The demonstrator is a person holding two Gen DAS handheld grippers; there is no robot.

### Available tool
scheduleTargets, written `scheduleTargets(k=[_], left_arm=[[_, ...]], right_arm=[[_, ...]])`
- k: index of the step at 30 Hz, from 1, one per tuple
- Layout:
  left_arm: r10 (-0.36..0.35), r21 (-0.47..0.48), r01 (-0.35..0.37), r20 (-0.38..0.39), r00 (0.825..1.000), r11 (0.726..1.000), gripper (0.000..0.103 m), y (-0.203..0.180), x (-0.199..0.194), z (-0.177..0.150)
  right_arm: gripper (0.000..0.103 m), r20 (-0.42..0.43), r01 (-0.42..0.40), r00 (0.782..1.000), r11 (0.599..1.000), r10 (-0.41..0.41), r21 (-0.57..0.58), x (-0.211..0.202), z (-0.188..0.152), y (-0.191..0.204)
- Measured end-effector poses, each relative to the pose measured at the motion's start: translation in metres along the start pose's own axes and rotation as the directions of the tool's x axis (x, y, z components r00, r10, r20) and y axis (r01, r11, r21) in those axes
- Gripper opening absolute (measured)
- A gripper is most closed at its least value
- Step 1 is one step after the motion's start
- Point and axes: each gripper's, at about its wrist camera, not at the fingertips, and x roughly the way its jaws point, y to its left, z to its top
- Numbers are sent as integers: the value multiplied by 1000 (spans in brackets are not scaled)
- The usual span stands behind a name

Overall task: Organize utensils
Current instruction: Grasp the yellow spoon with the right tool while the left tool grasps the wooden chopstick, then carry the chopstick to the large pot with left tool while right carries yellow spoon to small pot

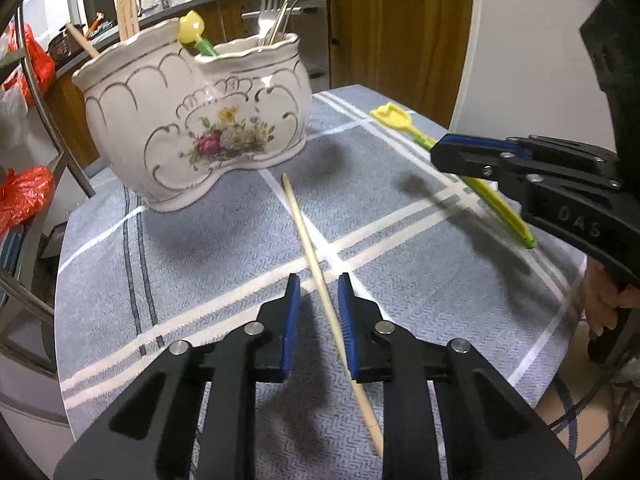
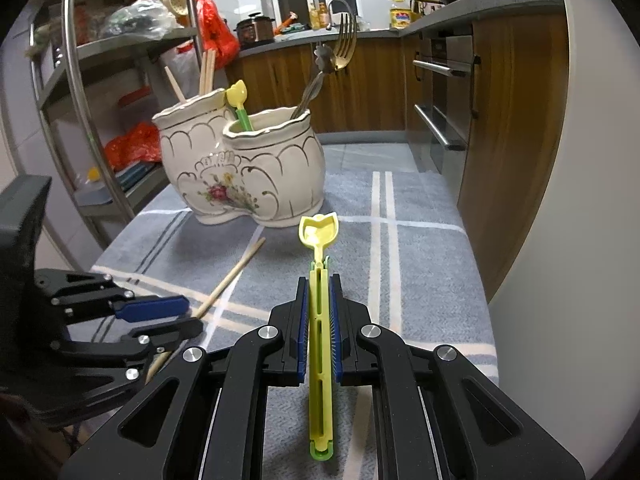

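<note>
A white floral ceramic holder (image 1: 192, 128) with two compartments stands on the grey checked cloth (image 1: 200, 248); it also shows in the right wrist view (image 2: 244, 176). It holds chopsticks (image 1: 127, 16), forks (image 1: 280, 4) and a yellow-green spoon (image 1: 192, 32). My left gripper (image 1: 319, 292) is open around a wooden chopstick (image 1: 308, 248) lying on the cloth. My right gripper (image 2: 319, 284) is shut on a second yellow-green spoon (image 2: 319, 248), bowl pointing toward the holder; the same gripper shows in the left wrist view (image 1: 444, 156).
A metal shelf rack (image 2: 80, 80) with red bags stands left of the table. Wooden kitchen cabinets (image 2: 500, 120) and an oven (image 2: 444, 92) lie behind and to the right. The table edge (image 2: 484, 300) runs along the right.
</note>
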Motion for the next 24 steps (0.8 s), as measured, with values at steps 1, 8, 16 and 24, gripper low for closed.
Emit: scheduleTargets(k=[1,8,16,24], left_arm=[[0,-1,0,1,1000,1000,16,0,0,0],[-3,11,3,13,1000,1000,5,5,-1,3],[-64,45,58,142,988,997,5,21,-28,2],[-87,28,82,370,925,996,5,44,-72,-2]], right_arm=[[10,0,-3,1000,1000,3,0,0,0,0],[10,31,-11,999,1000,11,-8,-6,1,4],[10,55,0,998,1000,0,9,-9,2,2],[10,112,2,994,998,-8,61,-15,5,-3]])
